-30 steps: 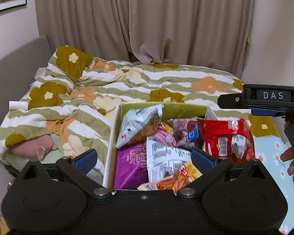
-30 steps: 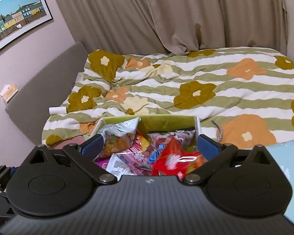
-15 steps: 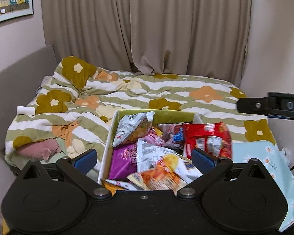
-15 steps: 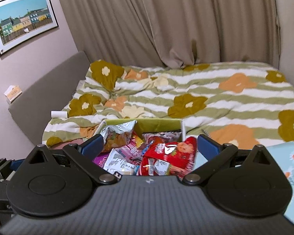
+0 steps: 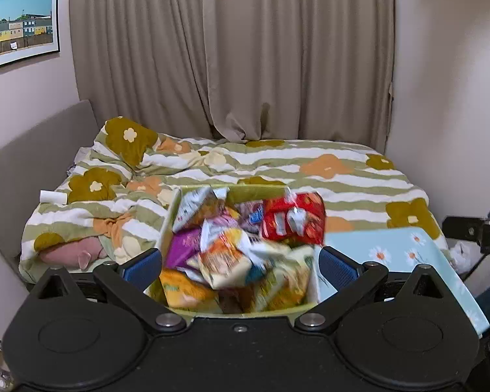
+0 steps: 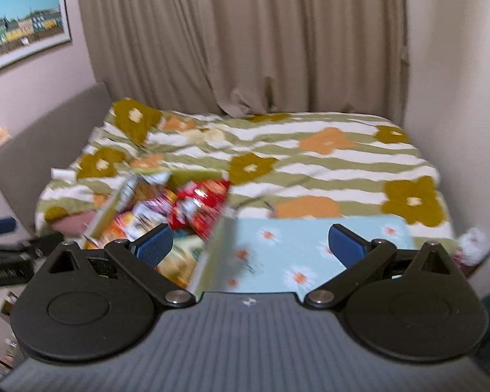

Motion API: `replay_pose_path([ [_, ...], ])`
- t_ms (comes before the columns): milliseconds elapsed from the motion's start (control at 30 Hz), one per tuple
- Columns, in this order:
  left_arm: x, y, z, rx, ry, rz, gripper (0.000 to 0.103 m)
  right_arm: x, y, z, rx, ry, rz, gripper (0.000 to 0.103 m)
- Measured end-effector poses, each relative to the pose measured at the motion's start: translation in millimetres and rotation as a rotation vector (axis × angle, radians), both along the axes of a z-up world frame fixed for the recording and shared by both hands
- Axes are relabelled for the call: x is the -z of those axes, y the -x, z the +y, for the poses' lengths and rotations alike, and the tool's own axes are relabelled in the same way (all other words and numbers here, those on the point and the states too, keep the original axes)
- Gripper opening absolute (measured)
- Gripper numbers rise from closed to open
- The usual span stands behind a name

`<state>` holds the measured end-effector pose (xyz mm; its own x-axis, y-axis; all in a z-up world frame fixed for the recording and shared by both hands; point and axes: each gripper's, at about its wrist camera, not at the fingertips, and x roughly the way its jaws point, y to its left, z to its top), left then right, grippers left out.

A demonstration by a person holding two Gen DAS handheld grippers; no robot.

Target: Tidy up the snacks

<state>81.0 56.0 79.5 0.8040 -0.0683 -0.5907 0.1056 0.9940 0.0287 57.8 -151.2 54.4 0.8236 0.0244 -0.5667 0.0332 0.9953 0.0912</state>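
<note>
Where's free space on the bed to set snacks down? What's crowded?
Free: the flat duvet between the snack box and the curtain, running right to the wall; also the light blue daisy-print surface right of the box. Crowded: the box itself, heaped with bags, the red bag on top at its far right. Left of it, the duvet is bunched over a pink item.

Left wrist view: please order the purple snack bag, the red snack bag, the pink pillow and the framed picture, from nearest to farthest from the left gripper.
Measured from the left gripper:
1. Purple snack bag, in the box, left side.
2. Red snack bag, in the box, far right corner.
3. Pink pillow, under the quilt at the bed's left edge.
4. Framed picture, high on the left wall.
</note>
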Motion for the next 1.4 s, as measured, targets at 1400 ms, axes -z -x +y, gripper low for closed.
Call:
replay_pose_path([
  [1400, 24.9, 36.6, -31.9, 0.078, -0.029, 0.025, 0.103, 41.8, 54.9, -15.5, 0.103, 0.031, 0.081, 0.103],
])
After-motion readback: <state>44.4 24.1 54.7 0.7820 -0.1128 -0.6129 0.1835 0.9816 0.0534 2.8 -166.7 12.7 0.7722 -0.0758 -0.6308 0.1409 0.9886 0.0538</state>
